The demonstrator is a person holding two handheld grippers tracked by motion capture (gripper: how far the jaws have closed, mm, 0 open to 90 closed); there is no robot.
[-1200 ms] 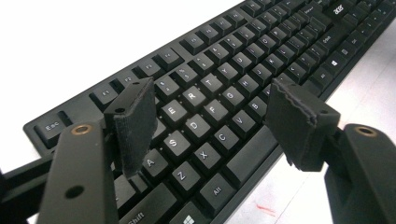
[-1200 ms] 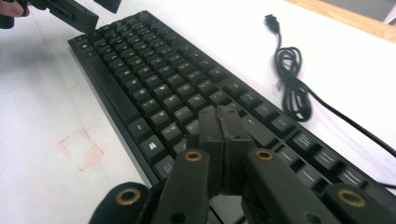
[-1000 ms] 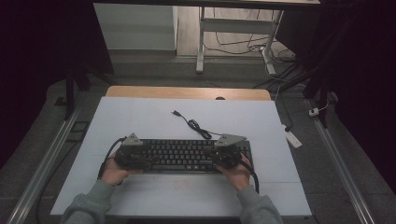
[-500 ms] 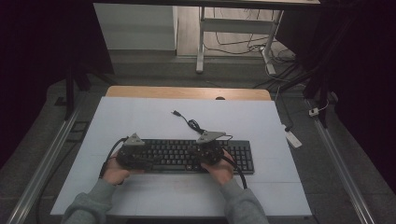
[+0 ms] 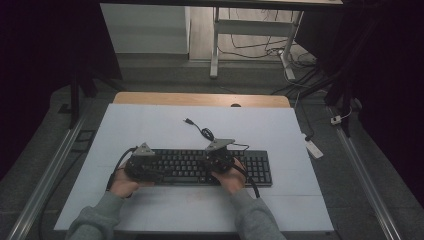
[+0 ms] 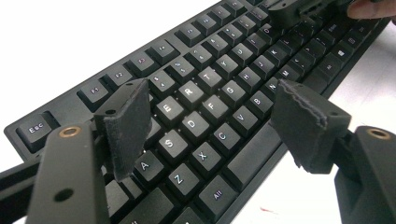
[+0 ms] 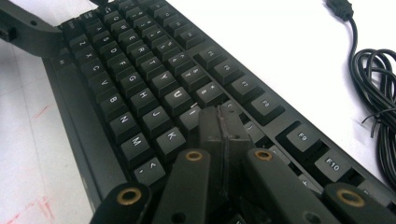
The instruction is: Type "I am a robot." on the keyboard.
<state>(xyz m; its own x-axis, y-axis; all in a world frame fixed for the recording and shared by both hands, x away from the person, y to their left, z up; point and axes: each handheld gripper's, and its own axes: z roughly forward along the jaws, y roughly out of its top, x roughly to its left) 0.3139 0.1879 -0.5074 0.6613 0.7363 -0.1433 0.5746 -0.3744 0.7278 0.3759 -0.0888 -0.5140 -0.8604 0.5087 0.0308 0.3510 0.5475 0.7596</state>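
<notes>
Your right claw (image 7: 219,126) has its jaws pressed flat together, with nothing between them, and the joined tip sits low over the keys in the lower middle of the right gripper view, around the I and K caps. Your left claw (image 6: 212,126) stands wide apart, one pad (image 6: 128,126) over the left-hand letter keys, the other out past the front edge of the keyboard (image 5: 200,167), gripping nothing.

The keyboard lies across the lower middle of the high view on the white table (image 5: 280,135), its loose cable (image 5: 202,131) coiled just behind it.

You look to be typing with the closed tip. Come straight down on one cap only, since the joined jaws are about as broad as a key and a slanted press could catch a neighbour. Whether the tip already touches a key can't be told. Hold the left claw quiet so the board doesn't slide.

The right gripper view gives you the key legends and the cable coil at its right edge; the high view can't read any legends, but it shows both hands (image 5: 125,182) and the whole board at once. The left gripper view shows the right claw far off at its upper right.
</notes>
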